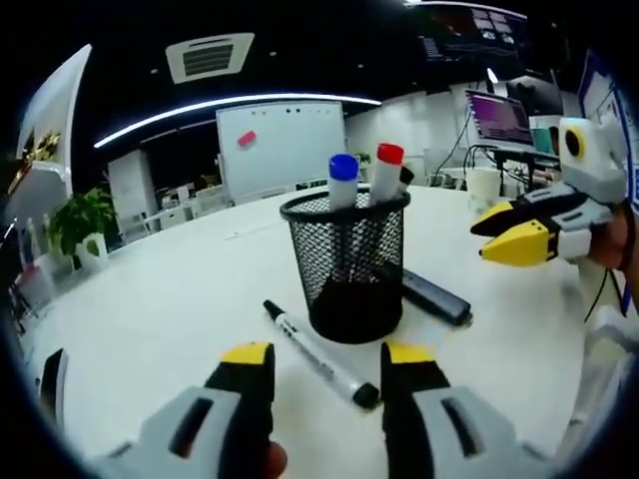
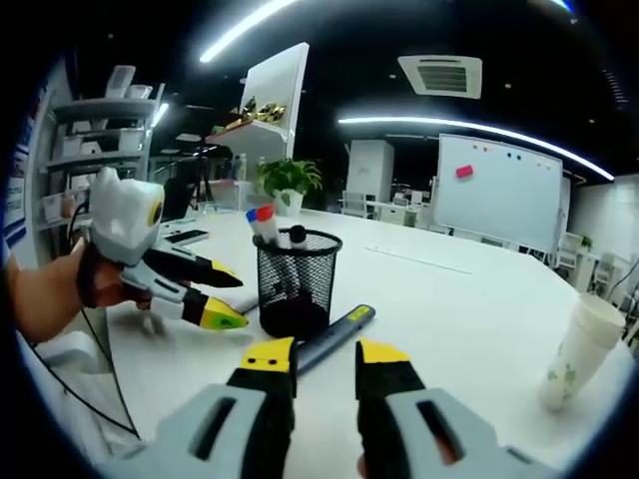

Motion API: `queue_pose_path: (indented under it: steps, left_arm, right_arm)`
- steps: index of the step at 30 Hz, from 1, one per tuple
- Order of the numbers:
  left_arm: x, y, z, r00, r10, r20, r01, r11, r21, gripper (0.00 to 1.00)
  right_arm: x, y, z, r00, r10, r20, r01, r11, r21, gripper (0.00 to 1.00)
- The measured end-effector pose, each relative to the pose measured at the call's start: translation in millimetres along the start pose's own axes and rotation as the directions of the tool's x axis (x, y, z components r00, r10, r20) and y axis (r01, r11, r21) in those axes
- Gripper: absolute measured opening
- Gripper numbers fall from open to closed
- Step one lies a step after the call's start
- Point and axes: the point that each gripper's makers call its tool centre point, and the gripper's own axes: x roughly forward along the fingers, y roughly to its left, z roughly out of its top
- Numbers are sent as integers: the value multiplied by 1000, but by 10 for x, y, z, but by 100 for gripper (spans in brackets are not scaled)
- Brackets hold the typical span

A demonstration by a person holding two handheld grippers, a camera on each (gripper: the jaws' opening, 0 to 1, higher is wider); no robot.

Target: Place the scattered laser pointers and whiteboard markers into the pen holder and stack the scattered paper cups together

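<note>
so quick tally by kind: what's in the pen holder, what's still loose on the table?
Markers in the pen holder: 3, blue-capped, red-capped, black-capped
Loose marker on the table: 1
Loose laser pointer: 1
Paper cup stack: 1, cup count unclear
Total: 6 items, plus the holder

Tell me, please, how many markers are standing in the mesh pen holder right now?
3: a blue-capped marker, a red-capped marker and a black-tipped one stand in the pen holder; others may be hidden.

Laser pointer (image 1: pixel 435 297) partly hidden behind the pen holder (image 1: pixel 345 261); marker bodies concealed inside.
</note>
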Motion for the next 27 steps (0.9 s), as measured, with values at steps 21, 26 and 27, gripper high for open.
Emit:
queue_pose_path:
  steps: [21,26,27]
  left_arm:
    - [29,26,-86,1000,5,-16,-6,1000,-29,37]
    - [21,43,-95,1000,11,-15,-12,999,-39,33]
    - [20,48,-97,1000,14,-14,-15,999,-39,32]
  right_arm:
    - [8,2,-14,1000,-1,-4,1,1000,2,23]
    - [16,23,-39,1000,2,-6,-2,1000,-1,22]
    - [16,17,-41,1000,2,-5,-2,1000,0,22]
